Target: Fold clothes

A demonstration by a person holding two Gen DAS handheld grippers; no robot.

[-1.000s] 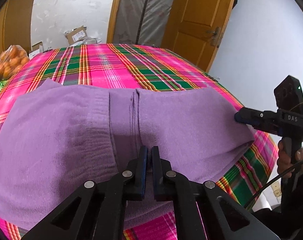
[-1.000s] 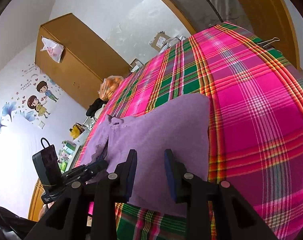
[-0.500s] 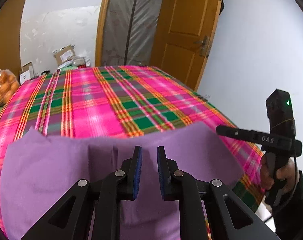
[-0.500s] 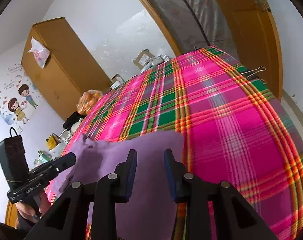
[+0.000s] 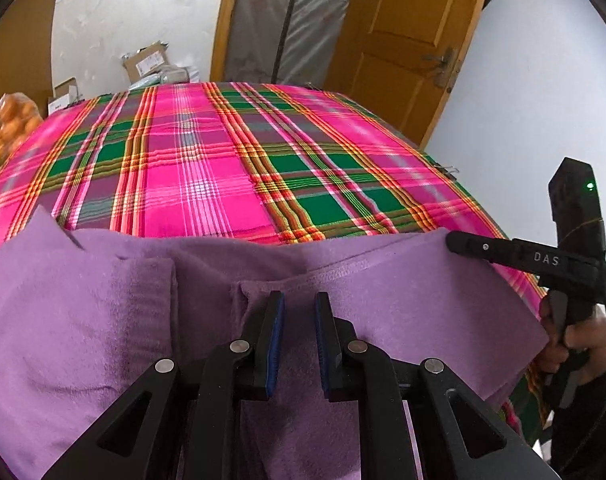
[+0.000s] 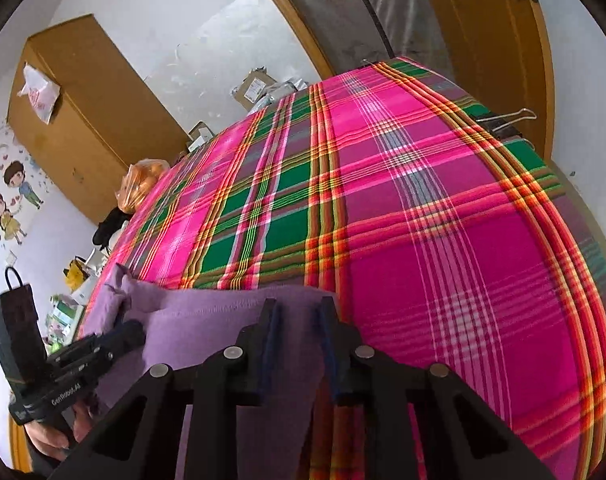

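A purple garment point(image 5: 83, 320) lies folded along the near edge of the table, on a pink and green plaid cloth point(image 5: 207, 184). My left gripper point(image 5: 299, 300) hovers over the garment's middle near a stitched hem, open with a narrow gap and nothing pinched. My right gripper point(image 6: 299, 306) is at the garment's point(image 6: 207, 320) far right corner. Its jaws are closing with the cloth's edge between them, and the pads do not press. Across the views I see the right gripper point(image 5: 457, 242) and the left gripper point(image 6: 133, 330), each held by a hand point(image 5: 579, 344).
The plaid cloth point(image 6: 443, 260) stretches bare beyond the garment, held at the right edge by a binder clip point(image 6: 507, 118). A bag of oranges point(image 6: 143, 184) sits off the far left corner. Cardboard boxes point(image 5: 147, 60), a wooden door point(image 5: 403, 40) and a cabinet point(image 6: 75, 112) stand behind.
My left jaws let go of the pinched purple cloth and opened. Both grippers drew back toward the near edge. The right jaws have narrowed around the garment's right corner.
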